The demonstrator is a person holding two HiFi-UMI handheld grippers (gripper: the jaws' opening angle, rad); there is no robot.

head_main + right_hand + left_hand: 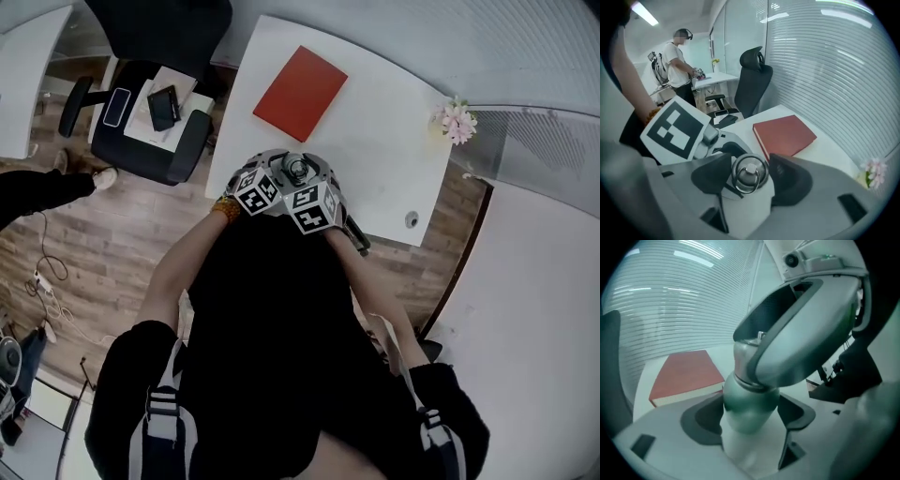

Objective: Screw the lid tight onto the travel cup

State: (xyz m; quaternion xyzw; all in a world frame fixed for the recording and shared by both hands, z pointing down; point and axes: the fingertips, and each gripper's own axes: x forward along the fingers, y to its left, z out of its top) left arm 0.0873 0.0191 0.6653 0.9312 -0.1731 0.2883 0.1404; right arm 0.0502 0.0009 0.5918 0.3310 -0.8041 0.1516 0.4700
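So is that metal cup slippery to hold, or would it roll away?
Probably slippery: the cup has a smooth, shiny, rounded body where the left gripper clamps it. It is likely stiff, since it looks like metal. Its round lid suggests it would roll if laid on its side.

Light is even and cool, with no hard shadows. In the head view the white table point(375, 141) sits near blown out at upper centre. The wood floor point(84, 244) is dimmer at left, and the dark clothing point(281, 356) shows almost no detail. We note strong fisheye bend in all views and black corners in both gripper views.

Left gripper view: the blinds point(670, 291) glare in bright bands at upper left, and the travel cup point(750, 404) reads soft and blurred.

Right gripper view: the light strip point(644, 13) flares at upper left, and the lid point(749, 173) is crisp with small highlights.
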